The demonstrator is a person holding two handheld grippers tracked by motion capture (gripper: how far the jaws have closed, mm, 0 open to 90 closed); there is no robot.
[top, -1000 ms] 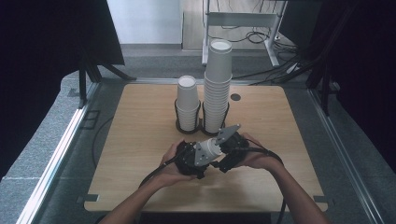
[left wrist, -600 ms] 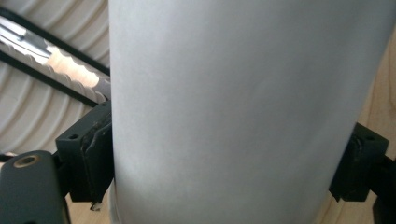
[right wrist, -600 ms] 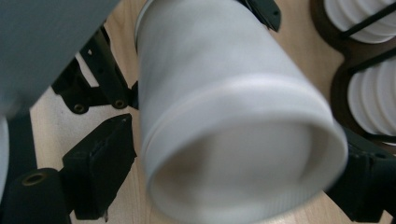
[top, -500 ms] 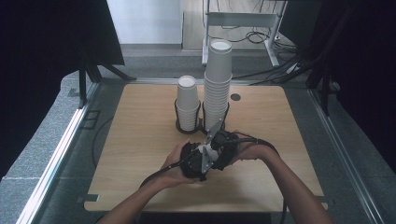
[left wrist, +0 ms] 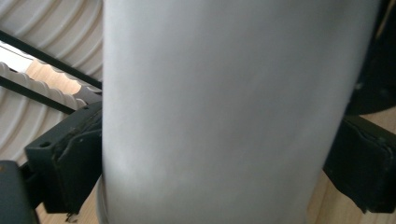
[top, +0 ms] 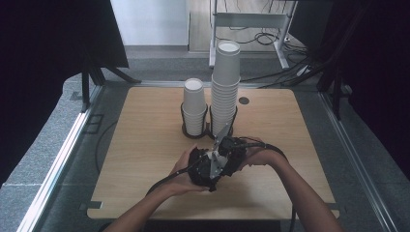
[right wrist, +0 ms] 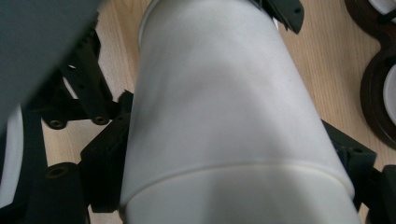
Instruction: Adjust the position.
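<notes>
Wooden worktop [top: 145,145], white paper cup [right wrist: 224,116] between both grippers, right gripper [right wrist: 224,154] closing around it, left gripper [left wrist: 219,158] just loosening, grip unclear

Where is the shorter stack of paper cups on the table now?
In the high view, the shorter stack stands in a dark ring holder at the table's far middle, just left of the tall stack.

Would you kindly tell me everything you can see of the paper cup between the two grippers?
The cup is plain white, matte, paper by its look, with smooth tapering walls. In the right gripper view a rim line crosses its lower part, so it may be two nested cups. It lies tilted above the wooden table, in front of two cup stacks. The right gripper has a jaw on each side of it; the left gripper straddles it too, its jaws having just opened. Whether the pads press, I cannot tell.
</notes>
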